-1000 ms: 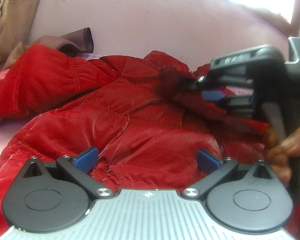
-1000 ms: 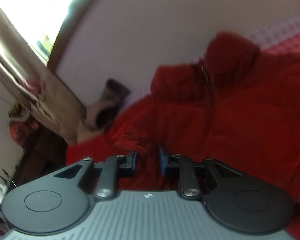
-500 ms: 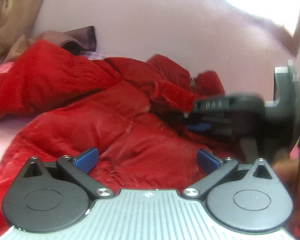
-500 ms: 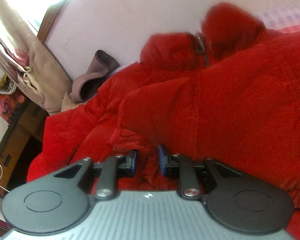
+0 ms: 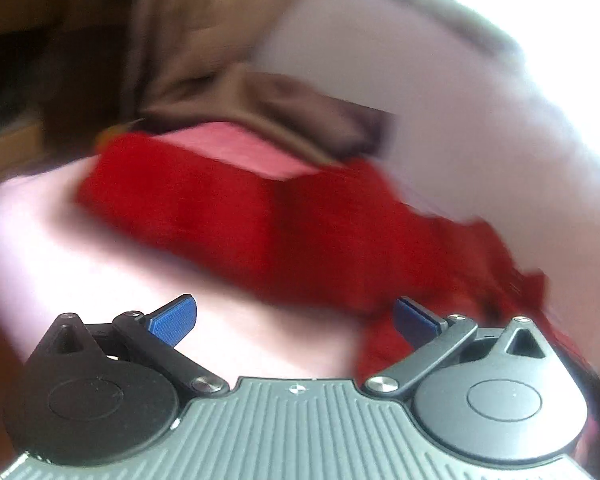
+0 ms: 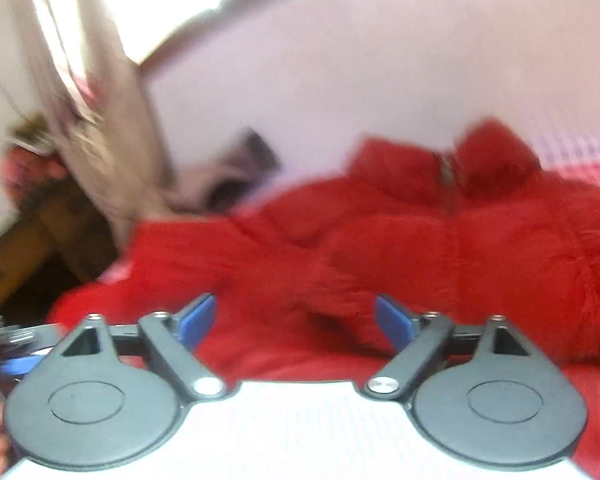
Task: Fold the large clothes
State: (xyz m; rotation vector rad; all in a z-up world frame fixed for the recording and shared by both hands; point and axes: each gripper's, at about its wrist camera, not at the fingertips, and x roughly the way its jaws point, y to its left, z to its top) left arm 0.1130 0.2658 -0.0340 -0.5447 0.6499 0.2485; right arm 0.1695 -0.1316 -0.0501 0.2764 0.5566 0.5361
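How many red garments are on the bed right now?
1: a red padded jacket spread across the bed, its zipped collar at the far end near the wall. The blur could hide another beneath it.

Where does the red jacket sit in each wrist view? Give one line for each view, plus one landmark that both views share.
Left wrist: the red jacket runs as a blurred band across the middle, from centre-left down to the right finger.
Right wrist: the red jacket fills the middle and right, behind the open fingers, collar and zipper at upper right.
Shared landmark: the beige curtain, upper left in both views.
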